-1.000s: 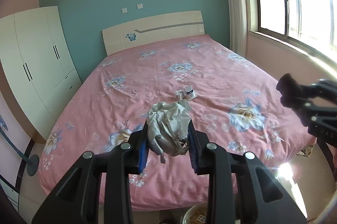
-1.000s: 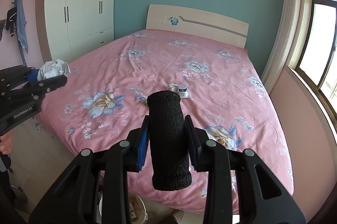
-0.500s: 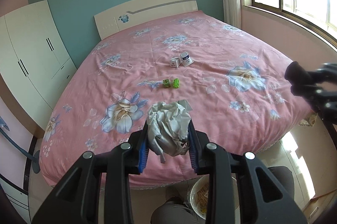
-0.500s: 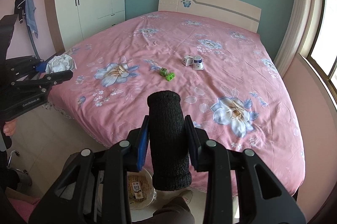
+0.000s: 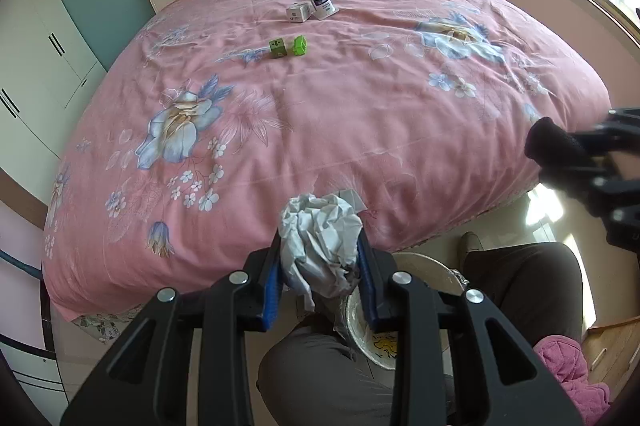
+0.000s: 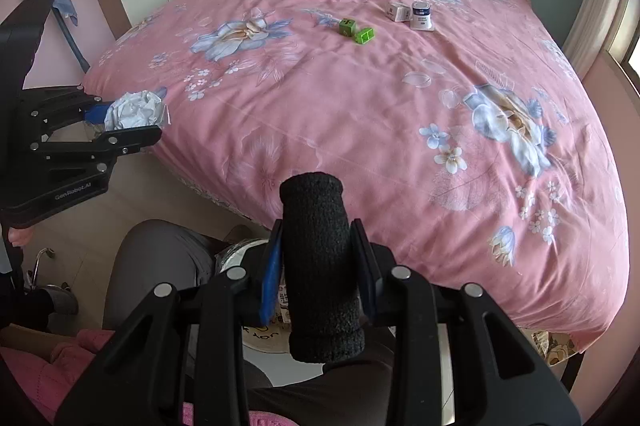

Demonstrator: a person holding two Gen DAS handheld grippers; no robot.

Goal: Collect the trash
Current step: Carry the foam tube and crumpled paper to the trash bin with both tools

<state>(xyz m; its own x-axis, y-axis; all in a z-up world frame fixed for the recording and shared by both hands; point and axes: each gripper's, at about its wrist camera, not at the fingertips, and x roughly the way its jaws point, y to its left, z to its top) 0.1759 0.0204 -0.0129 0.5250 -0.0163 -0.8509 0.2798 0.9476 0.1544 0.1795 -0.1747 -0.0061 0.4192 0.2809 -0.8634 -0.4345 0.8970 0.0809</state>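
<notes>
Both loads have swung back from over the bed (image 5: 360, 129) toward the near bin (image 5: 420, 268). The left hand-held gripper (image 5: 320, 262) pinches crumpled paper (image 5: 320, 238); the right hand-held gripper (image 6: 318, 266) pinches a black foam roll (image 6: 320, 266), ready to drop.

A pink floral bed (image 5: 340, 113) filled most of the frame, with 2 green blocks (image 5: 289, 47) side by side near the upper centre and a white box (image 5: 298, 13) touching a white jar (image 5: 323, 5) just above them.
</notes>
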